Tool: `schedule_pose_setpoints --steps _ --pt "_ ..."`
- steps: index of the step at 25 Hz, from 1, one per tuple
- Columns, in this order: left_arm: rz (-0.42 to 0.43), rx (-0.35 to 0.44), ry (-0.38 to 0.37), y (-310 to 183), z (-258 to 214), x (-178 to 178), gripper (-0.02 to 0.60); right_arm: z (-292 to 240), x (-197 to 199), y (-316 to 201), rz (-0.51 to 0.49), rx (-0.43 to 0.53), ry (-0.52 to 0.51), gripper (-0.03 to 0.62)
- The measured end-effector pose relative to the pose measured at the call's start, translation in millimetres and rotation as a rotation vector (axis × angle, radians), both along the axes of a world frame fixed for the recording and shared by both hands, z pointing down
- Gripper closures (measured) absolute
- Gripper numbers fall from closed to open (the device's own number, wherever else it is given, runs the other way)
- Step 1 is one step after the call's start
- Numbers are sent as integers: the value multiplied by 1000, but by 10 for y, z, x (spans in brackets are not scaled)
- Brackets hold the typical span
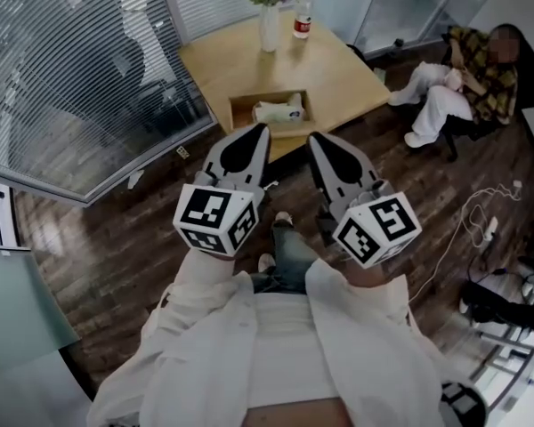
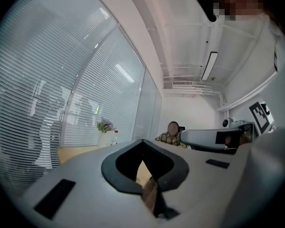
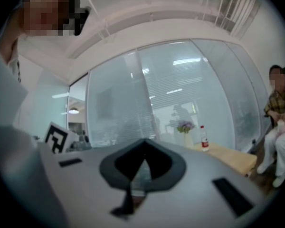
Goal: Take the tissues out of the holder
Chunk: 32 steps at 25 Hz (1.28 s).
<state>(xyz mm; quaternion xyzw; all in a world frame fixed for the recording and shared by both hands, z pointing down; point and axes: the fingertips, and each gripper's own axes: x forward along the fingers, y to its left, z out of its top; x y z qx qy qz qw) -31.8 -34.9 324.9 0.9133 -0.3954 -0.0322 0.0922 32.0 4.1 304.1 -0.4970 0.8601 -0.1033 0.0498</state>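
Both shut, nothing held: left claw (image 1: 259, 133), right claw (image 1: 319, 140). White tissues (image 1: 280, 111) lie in the open wooden box holder (image 1: 236, 114) on the light wooden table (image 1: 338, 69), upper centre, ahead and below both tips. Box's long axis runs left-right; left claw looks nearer.

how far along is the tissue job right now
Nothing looks done: the white tissues lie in the open wooden box holder on the light wooden table. Nothing in hand: the left gripper and right gripper are shut, empty, held short of the table. Left: reach in, grip the tissues, lift them out.
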Motion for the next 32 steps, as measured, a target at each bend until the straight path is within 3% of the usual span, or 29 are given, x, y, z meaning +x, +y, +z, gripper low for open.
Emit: schedule_pose_setpoints --steps 18,32 --pt "-84 -52 -20 -1094 165 177 572 107 170 -1218 -104 -31 13 582" --pt "-139 -74 -24 -1566 252 356 572 183 346 -1715 -168 -46 20 582"
